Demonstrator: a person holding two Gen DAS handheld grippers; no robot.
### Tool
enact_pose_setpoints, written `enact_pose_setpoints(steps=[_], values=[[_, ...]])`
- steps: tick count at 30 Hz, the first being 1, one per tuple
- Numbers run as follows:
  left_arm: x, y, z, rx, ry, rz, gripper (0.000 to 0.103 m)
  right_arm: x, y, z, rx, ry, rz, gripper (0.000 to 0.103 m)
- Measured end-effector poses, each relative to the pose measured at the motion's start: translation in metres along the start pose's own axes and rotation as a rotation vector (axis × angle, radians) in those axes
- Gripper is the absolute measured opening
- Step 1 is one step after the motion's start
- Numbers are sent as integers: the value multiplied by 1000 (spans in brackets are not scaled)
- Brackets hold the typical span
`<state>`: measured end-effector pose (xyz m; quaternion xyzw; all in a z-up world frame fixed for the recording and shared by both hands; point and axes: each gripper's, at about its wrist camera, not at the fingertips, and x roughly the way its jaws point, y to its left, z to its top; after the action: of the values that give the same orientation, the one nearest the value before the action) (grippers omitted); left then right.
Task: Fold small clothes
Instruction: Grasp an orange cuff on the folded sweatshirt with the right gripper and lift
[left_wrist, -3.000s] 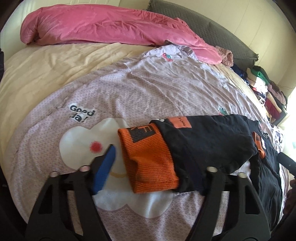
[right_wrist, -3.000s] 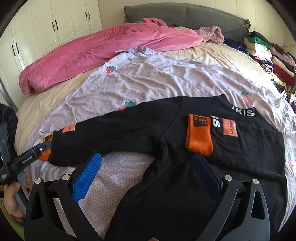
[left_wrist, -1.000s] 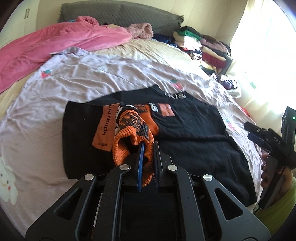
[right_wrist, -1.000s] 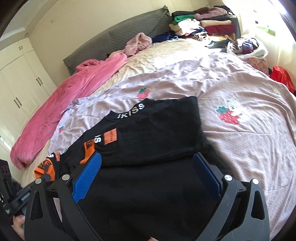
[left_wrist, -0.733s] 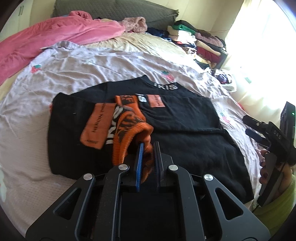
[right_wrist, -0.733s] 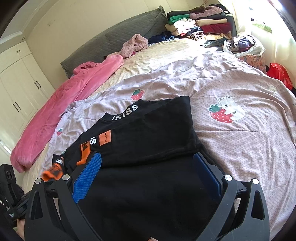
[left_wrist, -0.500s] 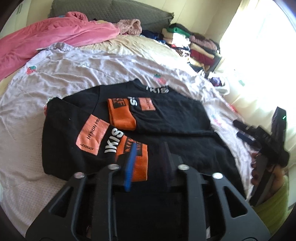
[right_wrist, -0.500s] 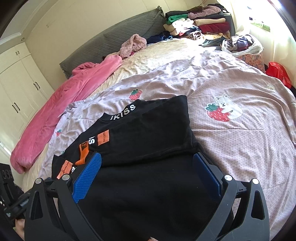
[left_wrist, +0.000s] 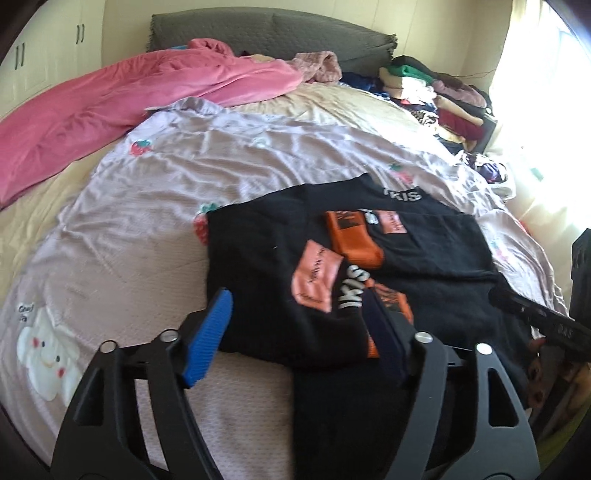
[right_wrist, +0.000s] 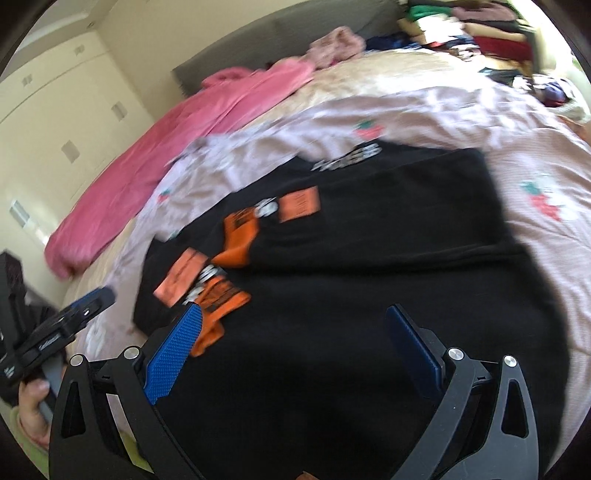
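Note:
A small black sweater (left_wrist: 258, 258) with orange cuffs lies flat on the lilac quilt (left_wrist: 147, 221). Both sleeves are folded across its chest, one orange cuff (left_wrist: 354, 240) above the other (left_wrist: 391, 299). My left gripper (left_wrist: 295, 339) hovers over the sweater's lower left corner. Its jaws are opening, and the pads touch nothing. My right gripper (right_wrist: 295, 354) stands open above the black hem (right_wrist: 369, 258), holding nothing. That view is blurred by motion. Each gripper shows at the edge of the other's view: the right gripper (left_wrist: 535, 321) and the left gripper (right_wrist: 70, 325).
A pink blanket (left_wrist: 129, 96) lies along the far left of the bed, in front of a grey headboard (left_wrist: 277, 37). Stacked clothes (left_wrist: 436, 92) fill the far right corner. White wardrobe doors (right_wrist: 55, 110) stand to the left.
My left gripper let go of the orange cuff, spread its jaws and drew back; the sleeve now lies across the chest. The right gripper swung left over the sweater.

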<state>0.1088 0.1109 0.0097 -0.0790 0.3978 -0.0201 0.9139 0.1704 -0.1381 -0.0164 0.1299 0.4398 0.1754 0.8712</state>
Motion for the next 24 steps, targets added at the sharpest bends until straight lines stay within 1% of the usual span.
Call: enact_pose_setpoints(steps=[2,3,6,11,12,13,14,18,20,21,23,24], values=[[1,7,-2,-5,2,23,77,15,21,-2,-37,46,40,99],[3,9,-2,-6,3,32,80,19,25,-3,-45,57,46,99],[4,18,-5,-17,6,53,82,36,43,-6,-63,106,69,98],[3,32,-9,-46,8,55,83,55,52,-8,-49,157,87,98],[4,35,-9,-52,9,55,83,60,52,-8,-38,166,91,96],[4,38,-10,-61,9,54,83,63,52,-8,-31,173,90,88],[4,41,-10,-69,10,50,83,67,51,-7,-23,181,93,76],[4,46,-12,-82,9,36,83,81,49,-8,9,209,99,70],[5,47,-13,-79,10,33,83,88,50,-7,8,212,104,62],[5,47,-14,-81,10,32,83,90,51,-7,9,213,104,60],[5,47,-13,-80,10,29,83,94,53,-5,9,208,120,53],[6,48,-14,-80,10,27,83,95,55,-4,0,203,118,51]])
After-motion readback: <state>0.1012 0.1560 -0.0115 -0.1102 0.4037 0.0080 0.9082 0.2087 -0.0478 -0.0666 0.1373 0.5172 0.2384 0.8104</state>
